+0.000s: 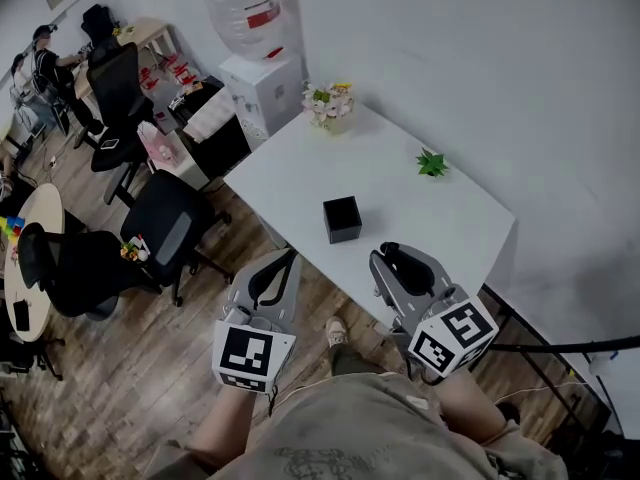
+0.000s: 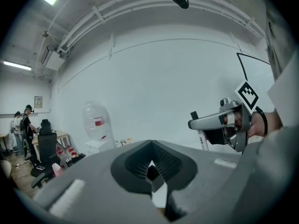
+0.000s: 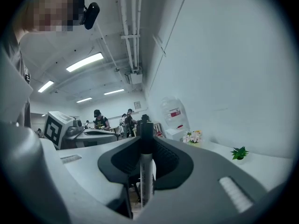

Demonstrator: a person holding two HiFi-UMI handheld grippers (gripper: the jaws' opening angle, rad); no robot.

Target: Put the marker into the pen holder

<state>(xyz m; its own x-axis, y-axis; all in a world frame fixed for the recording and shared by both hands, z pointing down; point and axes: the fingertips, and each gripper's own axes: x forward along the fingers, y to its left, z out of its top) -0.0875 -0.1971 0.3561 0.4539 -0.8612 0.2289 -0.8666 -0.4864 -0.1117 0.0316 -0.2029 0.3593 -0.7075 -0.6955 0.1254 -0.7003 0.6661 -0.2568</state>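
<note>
So going left to right: the left gripper hangs out over the wooden floor just off the near edge of the white table. In its own view the jaws are pressed together with nothing in them, so it's basically along for the ride. Next over is the pen holder, a little black open-top box sitting upright on the table close to that near edge. It looks empty from above, though I can't see all the way to the bottom. Then the right gripper, held over the table edge just right of the holder and near it but not above it. Its jaws are clamped on the marker, which stands upright between the pads with the dark cap end poking out past them. Further right and back there's a small green plant, well out of the way. Progress-wise I'd say roughly halfway: the marker is picked up and gripped fine, but none of the drop-off is done. What's left is swinging it over the opening, lowering it in and letting go.
</note>
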